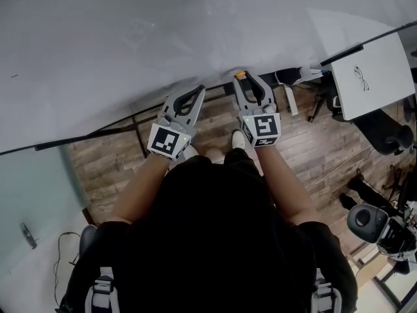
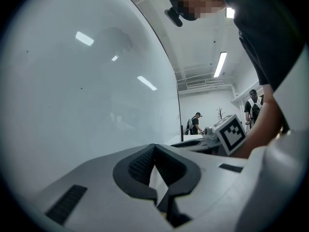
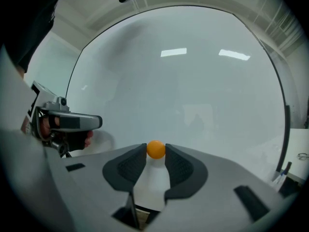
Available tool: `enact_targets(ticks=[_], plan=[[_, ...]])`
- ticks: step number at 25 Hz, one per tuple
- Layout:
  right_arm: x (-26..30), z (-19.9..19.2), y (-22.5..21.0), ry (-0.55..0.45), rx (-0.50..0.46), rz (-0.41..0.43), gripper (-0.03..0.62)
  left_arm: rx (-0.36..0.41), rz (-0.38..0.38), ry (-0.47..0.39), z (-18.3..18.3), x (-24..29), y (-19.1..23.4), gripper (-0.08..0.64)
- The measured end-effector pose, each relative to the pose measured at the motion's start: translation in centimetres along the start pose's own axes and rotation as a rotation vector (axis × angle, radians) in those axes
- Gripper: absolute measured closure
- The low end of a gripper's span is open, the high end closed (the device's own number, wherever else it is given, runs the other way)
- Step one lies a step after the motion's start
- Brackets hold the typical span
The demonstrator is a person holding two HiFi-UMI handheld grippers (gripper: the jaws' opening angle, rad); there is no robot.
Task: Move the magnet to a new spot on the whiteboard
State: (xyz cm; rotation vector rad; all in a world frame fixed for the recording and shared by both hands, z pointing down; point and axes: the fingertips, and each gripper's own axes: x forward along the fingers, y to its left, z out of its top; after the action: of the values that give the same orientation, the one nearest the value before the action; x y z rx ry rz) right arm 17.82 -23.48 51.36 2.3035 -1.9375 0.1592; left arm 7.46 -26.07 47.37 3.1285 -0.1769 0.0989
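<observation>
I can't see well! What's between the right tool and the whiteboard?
The orange magnet, pinched at the right tool tips by the whiteboard; the right gripper view shows it.

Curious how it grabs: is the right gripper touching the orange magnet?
Touching. The right gripper view shows the right gripper closed on the orange magnet, both jaw tips against it.

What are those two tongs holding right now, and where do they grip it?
The right tongs pinch a small orange magnet by its two sides, between their very tips. The left tongs are shut with nothing in them.
</observation>
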Motion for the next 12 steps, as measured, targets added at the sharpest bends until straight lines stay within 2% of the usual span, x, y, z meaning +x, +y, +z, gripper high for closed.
enact_targets(ticks=[12], plan=[[-3.4,5.4,3.6,-0.072,-0.010,0.166,0.472,0.023,0.057,-0.003,1.7,-4.3,0.7,0.558]])
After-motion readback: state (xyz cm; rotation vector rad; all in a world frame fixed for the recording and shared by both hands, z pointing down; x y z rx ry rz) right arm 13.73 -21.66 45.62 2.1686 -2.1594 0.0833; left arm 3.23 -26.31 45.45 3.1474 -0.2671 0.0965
